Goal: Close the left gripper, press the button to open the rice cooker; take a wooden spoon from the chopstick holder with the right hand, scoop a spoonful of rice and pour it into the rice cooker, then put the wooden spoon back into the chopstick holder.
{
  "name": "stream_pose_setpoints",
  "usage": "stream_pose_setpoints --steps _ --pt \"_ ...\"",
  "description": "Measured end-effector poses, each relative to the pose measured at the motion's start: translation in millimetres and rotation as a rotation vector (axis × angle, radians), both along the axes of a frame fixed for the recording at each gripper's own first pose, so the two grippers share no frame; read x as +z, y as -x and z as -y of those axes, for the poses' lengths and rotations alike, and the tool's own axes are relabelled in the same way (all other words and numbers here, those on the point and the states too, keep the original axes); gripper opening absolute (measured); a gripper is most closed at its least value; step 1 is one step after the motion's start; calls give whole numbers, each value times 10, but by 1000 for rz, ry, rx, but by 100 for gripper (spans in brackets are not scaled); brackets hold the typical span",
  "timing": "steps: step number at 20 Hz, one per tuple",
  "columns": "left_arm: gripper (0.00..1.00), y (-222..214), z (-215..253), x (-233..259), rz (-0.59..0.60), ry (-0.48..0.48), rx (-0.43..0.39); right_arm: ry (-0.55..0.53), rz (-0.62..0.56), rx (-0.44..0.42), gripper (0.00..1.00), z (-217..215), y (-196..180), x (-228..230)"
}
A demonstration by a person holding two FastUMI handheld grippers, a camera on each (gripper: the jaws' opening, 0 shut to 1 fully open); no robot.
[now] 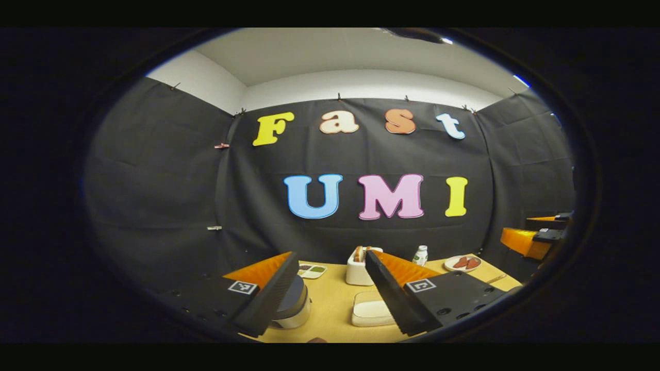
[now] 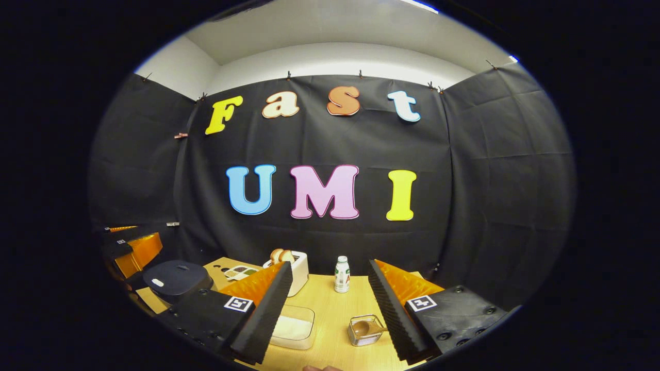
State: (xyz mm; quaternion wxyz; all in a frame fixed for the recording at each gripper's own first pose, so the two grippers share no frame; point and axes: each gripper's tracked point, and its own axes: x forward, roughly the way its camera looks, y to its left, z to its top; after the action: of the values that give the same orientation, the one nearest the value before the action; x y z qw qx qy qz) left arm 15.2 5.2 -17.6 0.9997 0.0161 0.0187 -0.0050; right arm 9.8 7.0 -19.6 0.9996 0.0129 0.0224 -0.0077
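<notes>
My left gripper (image 1: 330, 257) is open and empty, held above the table's near edge. The rice cooker (image 1: 295, 305), white with a dark lid that is down, sits partly behind its left finger. A shallow container of white rice (image 1: 370, 312) lies between the fingers. My right gripper (image 2: 329, 265) is open too, with nothing in it. Just inside its right finger stands a small wire chopstick holder (image 2: 364, 330) with the wooden spoon (image 2: 362, 327) in it. The rice container (image 2: 294, 324) is near its left finger and the rice cooker (image 2: 176, 278) lies further left.
On the tan table (image 2: 330, 309) stand a white toaster with bread (image 2: 298, 268), a small bottle (image 2: 341, 274) and a compartment dish (image 2: 240, 271). A plate of red food (image 1: 462, 263) sits at the back right. Black cloth walls close in the table.
</notes>
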Motion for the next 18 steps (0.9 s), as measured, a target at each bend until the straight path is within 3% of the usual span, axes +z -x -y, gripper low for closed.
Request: stream_pose_setpoints --steps 9,18 --pt "92 -30 -204 -53 -9 35 -5 16 2 26 92 -269 -1 -7" --pt "87 -155 -574 -185 -33 51 22 30 -8 27 93 -442 -34 -49"
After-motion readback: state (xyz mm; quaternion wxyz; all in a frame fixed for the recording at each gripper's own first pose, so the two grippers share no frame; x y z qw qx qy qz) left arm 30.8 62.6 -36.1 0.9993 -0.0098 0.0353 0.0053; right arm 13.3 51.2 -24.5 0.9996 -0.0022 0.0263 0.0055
